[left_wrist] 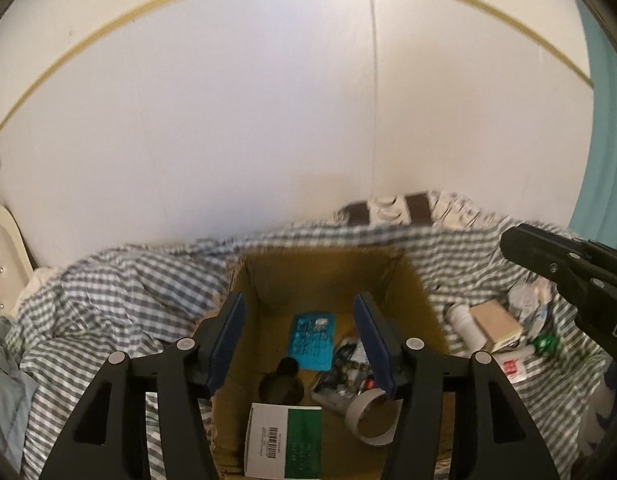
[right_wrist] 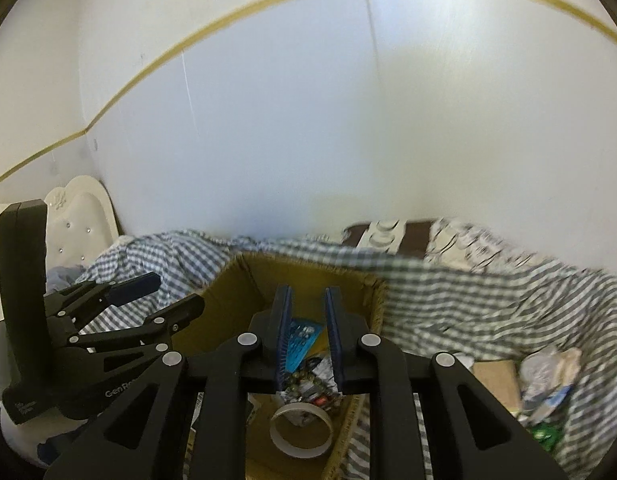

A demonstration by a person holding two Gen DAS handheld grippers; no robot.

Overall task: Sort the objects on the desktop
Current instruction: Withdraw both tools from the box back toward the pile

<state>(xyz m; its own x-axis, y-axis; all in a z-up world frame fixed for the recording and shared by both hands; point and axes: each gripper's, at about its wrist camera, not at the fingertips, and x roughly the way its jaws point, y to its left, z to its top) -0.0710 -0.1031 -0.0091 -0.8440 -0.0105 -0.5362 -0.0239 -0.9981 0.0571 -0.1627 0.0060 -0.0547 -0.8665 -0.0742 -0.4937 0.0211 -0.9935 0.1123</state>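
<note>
The left gripper (left_wrist: 298,312) hangs over an open cardboard box (left_wrist: 422,300) that sits on a checked cloth (left_wrist: 120,280). Its fingers stand apart with nothing between the pads. Below and between them, on the box floor, lie a teal card (left_wrist: 313,340), a dark round object (left_wrist: 280,386), a green and white box (left_wrist: 284,436) nearest the camera, and a tape roll (left_wrist: 372,414) under the right finger beside some small packets (left_wrist: 340,368).

The right gripper (right_wrist: 308,304) hovers over the same box from the other side. Its fingers are nearly together, a narrow gap left between them, and they grip nothing. The tape roll lies below the fingertips.

Outside the box, to the right of the left gripper's fingers, a white bottle (left_wrist: 466,320), a tan block (left_wrist: 494,320) and crumpled wrappers (left_wrist: 528,300) lie on the cloth.
</note>
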